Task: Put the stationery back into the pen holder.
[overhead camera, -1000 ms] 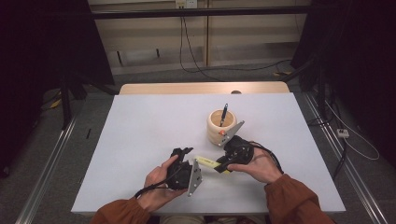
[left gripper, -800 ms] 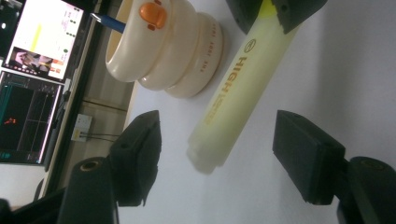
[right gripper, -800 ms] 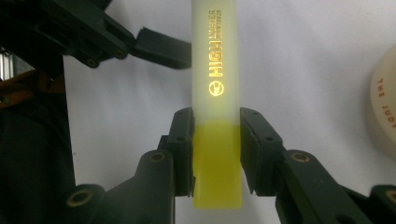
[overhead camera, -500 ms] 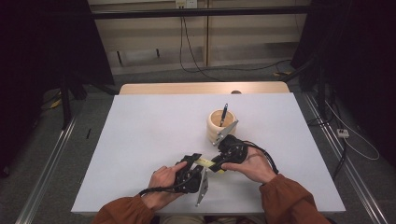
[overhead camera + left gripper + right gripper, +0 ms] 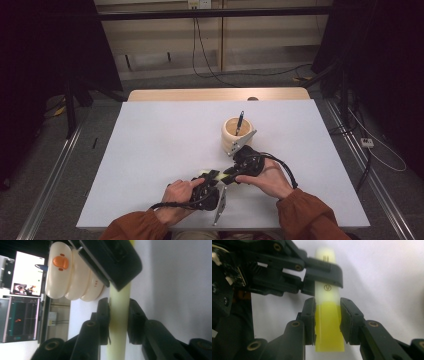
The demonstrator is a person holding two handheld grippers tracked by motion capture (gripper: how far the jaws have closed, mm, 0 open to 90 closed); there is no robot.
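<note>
A yellow marker [image 5: 214, 174] with a pale cap lies level just above the white table [image 5: 160, 150], held from both ends. My left gripper [image 5: 119, 315] has just been closing, and its pads now press on the marker's pale end [image 5: 119, 302]. From the opposite side, my right gripper [image 5: 327, 312] is shut on the bright yellow barrel [image 5: 329, 335]. In the right gripper view the left gripper's black jaws clamp the pale cap [image 5: 327, 291] right beyond my own. In the high view the left gripper [image 5: 210, 184] and right gripper [image 5: 231, 176] meet near the table's front middle.
A cream ribbed cup [image 5: 234, 135] holding a dark pen [image 5: 240, 121] stands just behind the right hand; it also shows in the left gripper view as the cup [image 5: 72, 277]. Bare table stretches to the left and right. Cables run across the floor behind.
The left gripper has moved right to meet the right gripper, and its jaws have closed onto the marker's pale end. The right gripper has kept its hold and place.
</note>
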